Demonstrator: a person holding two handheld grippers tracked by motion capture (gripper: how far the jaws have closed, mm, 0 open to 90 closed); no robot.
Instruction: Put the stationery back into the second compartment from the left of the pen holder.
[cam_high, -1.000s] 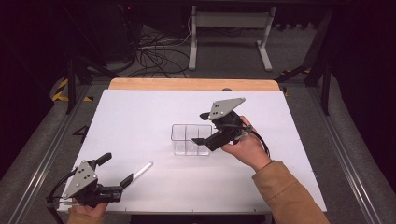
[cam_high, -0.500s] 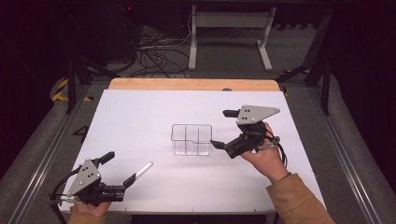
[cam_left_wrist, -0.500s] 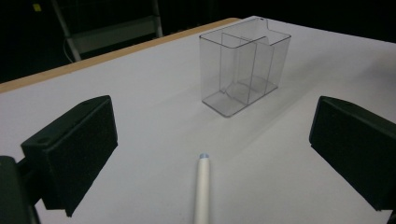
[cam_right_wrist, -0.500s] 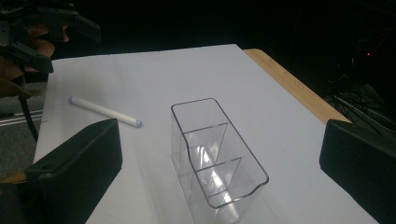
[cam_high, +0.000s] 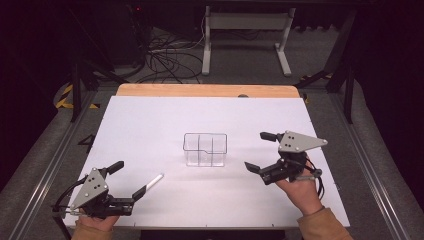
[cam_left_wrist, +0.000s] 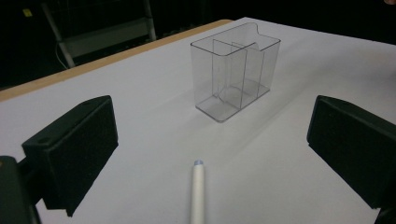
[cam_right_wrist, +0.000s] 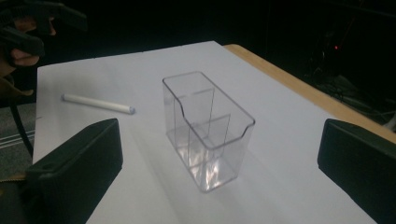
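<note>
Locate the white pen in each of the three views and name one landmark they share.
High view: the white pen lies lower left on the white table, just ahead of the left gripper.
Left gripper view: bottom centre, between the open jaws, tip pointing toward the container.
Right gripper view: upper left, lying flat, left of the container.
Shared landmark: the clear divided container at the table's middle.

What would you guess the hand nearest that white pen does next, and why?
Probably the left gripper eases forward and lower so its open jaws straddle the white pen, then closes. The pen lies flat on the table, untouched, pointing into the gap between the jaws, and the clear divided holder beyond it stands empty.
</note>
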